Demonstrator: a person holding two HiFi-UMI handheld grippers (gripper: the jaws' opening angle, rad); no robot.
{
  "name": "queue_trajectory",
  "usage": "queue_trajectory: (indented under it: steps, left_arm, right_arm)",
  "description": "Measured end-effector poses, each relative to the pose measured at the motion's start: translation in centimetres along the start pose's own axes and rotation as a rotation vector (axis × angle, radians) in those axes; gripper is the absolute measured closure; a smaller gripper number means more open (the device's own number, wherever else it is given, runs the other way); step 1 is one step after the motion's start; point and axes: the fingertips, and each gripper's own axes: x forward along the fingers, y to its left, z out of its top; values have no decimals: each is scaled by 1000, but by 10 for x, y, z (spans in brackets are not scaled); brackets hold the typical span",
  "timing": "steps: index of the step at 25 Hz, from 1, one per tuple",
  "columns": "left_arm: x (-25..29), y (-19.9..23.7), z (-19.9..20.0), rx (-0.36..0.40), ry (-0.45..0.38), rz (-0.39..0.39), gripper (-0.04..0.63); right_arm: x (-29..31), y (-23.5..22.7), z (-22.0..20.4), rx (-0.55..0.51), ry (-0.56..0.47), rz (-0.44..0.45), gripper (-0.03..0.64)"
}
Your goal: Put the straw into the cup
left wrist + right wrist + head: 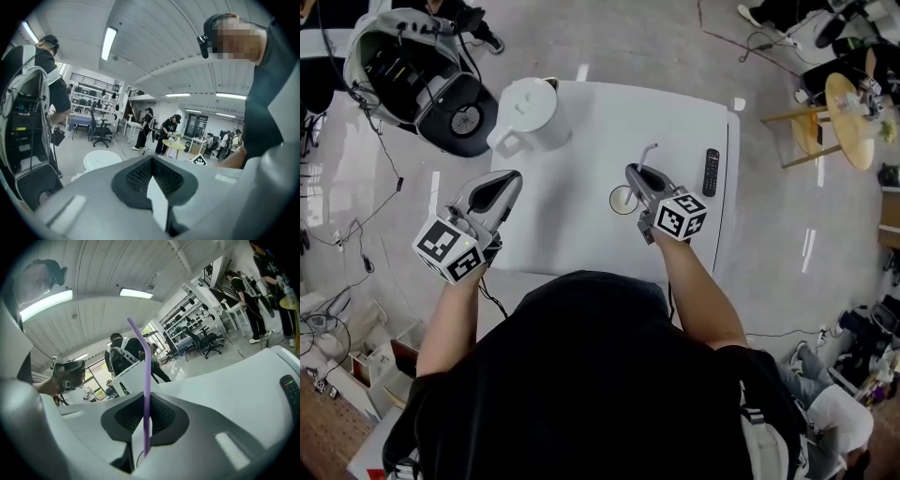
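Observation:
My right gripper (635, 173) is shut on a thin purple bendy straw (648, 154) and holds it upright over the clear cup (622, 201) standing mid-table. In the right gripper view the straw (146, 390) runs up between the closed jaws (146, 422), its bent top leaning left. Its lower end hangs just above a thin curved cup rim (131, 462). My left gripper (508, 181) hovers over the table's left part, away from the cup. Its jaws (153, 177) are shut with nothing in them.
A white lidded jug (531, 113) stands at the far left corner of the white table (581, 122). A black remote (711, 172) lies near the right edge. On the floor are a backpack (412, 70) and a round yellow side table (848, 117); people stand around the room.

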Motion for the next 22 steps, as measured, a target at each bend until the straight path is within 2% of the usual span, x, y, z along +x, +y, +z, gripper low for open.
queue_trajectory:
  steps: [22]
  left_arm:
    - [18,6,-3,-24,27,-1,595]
  right_arm:
    - [6,-15,-36,-41,71,47,569]
